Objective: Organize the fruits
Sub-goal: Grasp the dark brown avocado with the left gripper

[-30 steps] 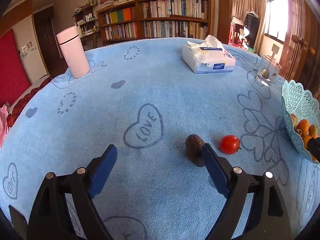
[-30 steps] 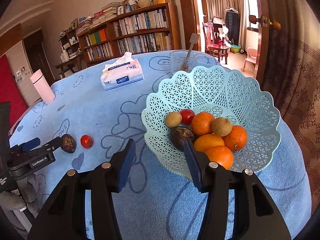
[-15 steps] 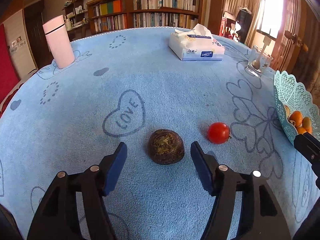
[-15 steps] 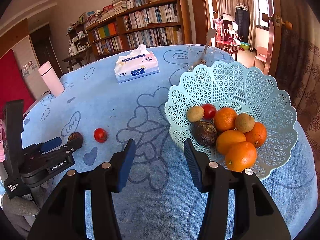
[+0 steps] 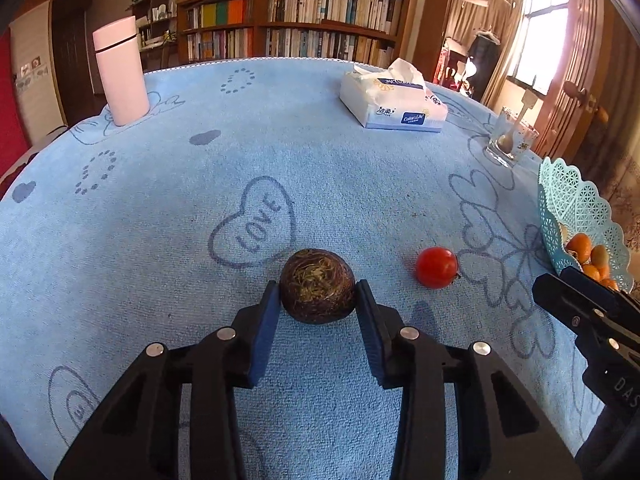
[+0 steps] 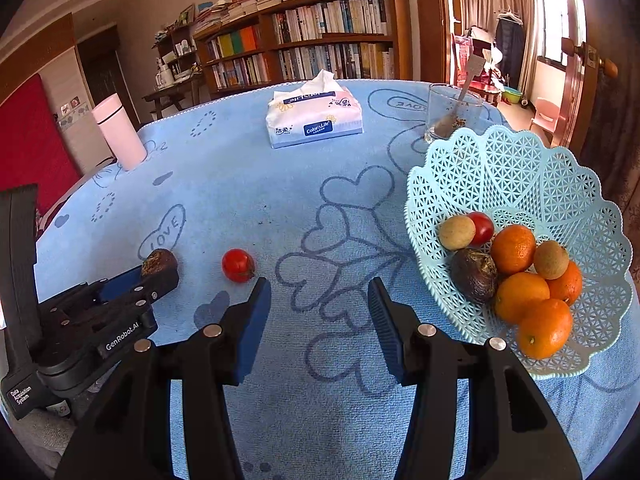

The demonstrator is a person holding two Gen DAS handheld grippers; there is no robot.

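A dark brown round fruit point(image 5: 317, 285) lies on the blue cloth between the blue pads of my left gripper point(image 5: 318, 300), which has closed onto its sides. It also shows in the right wrist view point(image 6: 159, 263). A red tomato point(image 5: 436, 267) lies just right of it, also seen in the right wrist view point(image 6: 238, 265). A light blue lattice basket point(image 6: 520, 168) at the right holds oranges, a tomato, a dark fruit and small tan fruits. My right gripper point(image 6: 318, 312) is open and empty, over the cloth between the tomato and the basket.
A tissue pack point(image 5: 394, 102), a pink flask point(image 5: 121, 70) and a glass with a spoon point(image 5: 510, 140) stand at the far side of the round table. The basket rim point(image 5: 576, 204) shows at the right edge of the left wrist view. Bookshelves stand behind.
My left gripper swung onto the dark fruit and closed its fingers on it. My right gripper drew back leftward from the basket, staying open.
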